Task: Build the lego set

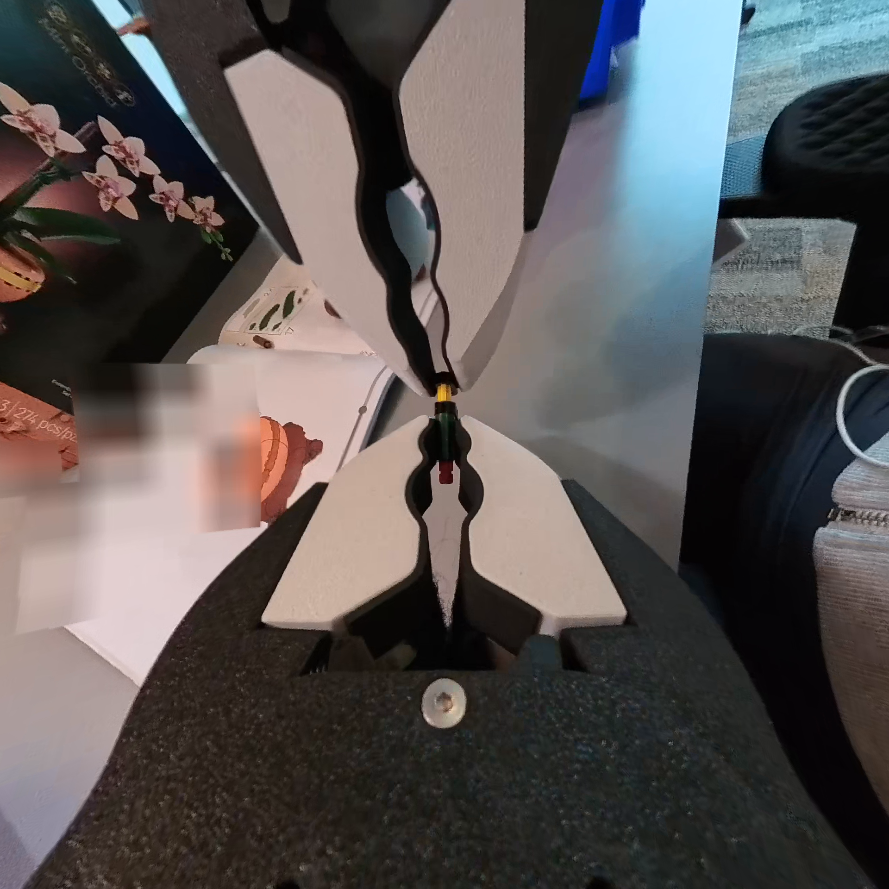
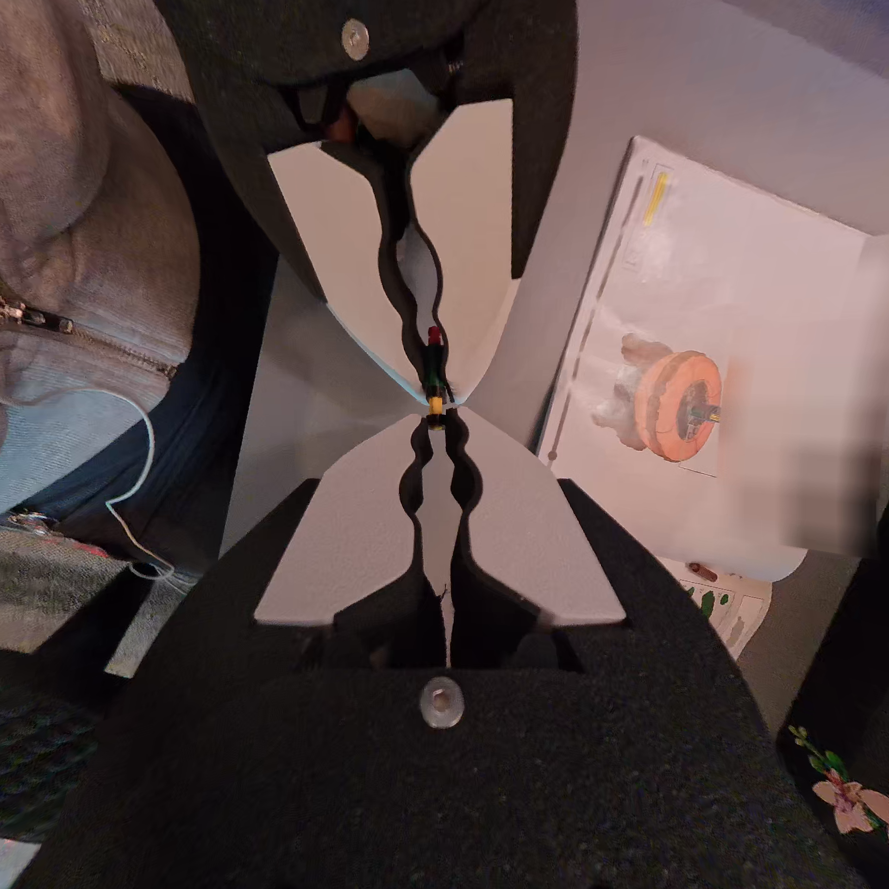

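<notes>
My two grippers meet tip to tip above the white table [image 1: 601, 298]. My left gripper [image 1: 445, 425] is shut on a small dark green tube piece [image 1: 445, 438]. A red pin end [image 1: 446, 472] sticks out of the tube back between the fingers. My right gripper [image 1: 445, 383] comes from the top and is shut on a black ring at the end of a short yellow axle [image 1: 445, 393]. The axle joins into the green tube. In the right wrist view my right gripper [image 2: 437, 423] grips the yellow axle [image 2: 436, 405]. The left gripper [image 2: 435, 392] holds the green tube [image 2: 433, 368].
An open instruction booklet [image 2: 721, 298] lies on the table beside the grippers. A dark set box with orchid pictures [image 1: 96, 168] stands at the left. A person's lap and grey zip jacket [image 2: 62, 202] are at the table edge, with a black chair [image 1: 827, 130] beyond. Less than 4 cm separates the two grippers' tips.
</notes>
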